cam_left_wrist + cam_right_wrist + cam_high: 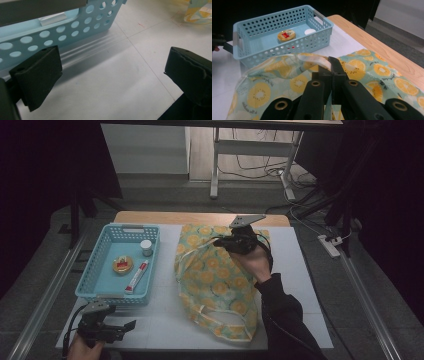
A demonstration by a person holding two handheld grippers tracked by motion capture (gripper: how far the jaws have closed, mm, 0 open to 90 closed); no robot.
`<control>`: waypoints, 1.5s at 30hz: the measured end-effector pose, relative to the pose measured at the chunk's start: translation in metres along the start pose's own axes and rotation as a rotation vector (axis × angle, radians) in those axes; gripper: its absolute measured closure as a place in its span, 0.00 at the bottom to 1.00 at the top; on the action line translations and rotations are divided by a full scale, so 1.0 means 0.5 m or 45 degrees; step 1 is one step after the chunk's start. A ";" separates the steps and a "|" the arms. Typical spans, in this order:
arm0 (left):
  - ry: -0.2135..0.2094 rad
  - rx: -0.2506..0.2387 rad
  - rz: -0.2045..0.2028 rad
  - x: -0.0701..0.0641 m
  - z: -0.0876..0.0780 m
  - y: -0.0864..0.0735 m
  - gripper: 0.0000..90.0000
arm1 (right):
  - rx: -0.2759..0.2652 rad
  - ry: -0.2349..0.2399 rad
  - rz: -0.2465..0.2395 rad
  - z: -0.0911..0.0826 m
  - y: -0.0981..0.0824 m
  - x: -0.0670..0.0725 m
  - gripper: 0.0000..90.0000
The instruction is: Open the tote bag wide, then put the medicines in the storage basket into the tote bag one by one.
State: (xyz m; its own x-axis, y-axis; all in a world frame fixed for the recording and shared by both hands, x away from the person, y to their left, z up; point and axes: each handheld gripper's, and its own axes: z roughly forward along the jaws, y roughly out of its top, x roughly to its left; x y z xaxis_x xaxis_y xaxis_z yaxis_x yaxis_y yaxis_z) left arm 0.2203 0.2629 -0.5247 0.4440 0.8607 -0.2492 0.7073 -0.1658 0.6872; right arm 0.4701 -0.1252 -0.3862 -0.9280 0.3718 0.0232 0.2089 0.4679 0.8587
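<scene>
The fruit-print bag (215,280) is laid at the centre of the counter (300,270). Its upper edge is clamped between the closed fingers of the right gripper (220,241). The left gripper (127,325), at lower left beside the blue basket (100,265), is held with fingers apart and empty.

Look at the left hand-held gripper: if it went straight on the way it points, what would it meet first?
Probably bare white table between its open jaws; the left hand-held gripper points just past the blue basket corner, though depth is unclear.
</scene>
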 end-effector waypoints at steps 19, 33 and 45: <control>0.041 -0.006 0.011 -0.005 -0.002 0.000 0.00 | 0.025 0.019 -0.019 0.010 -0.020 0.005 1.00; 0.046 -0.015 -0.028 0.000 -0.011 0.000 0.00 | 0.031 0.021 0.008 0.012 -0.028 0.001 1.00; -0.061 -0.072 0.025 -0.007 -0.031 0.016 0.00 | 0.033 0.014 0.011 0.008 -0.032 -0.003 1.00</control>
State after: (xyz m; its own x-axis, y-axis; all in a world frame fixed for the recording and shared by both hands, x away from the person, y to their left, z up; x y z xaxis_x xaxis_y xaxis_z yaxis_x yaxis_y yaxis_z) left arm 0.2157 0.2660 -0.5078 0.4840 0.8334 -0.2669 0.6666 -0.1535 0.7294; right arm 0.4695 -0.1298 -0.4020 -0.9295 0.3670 0.0366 0.2249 0.4852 0.8450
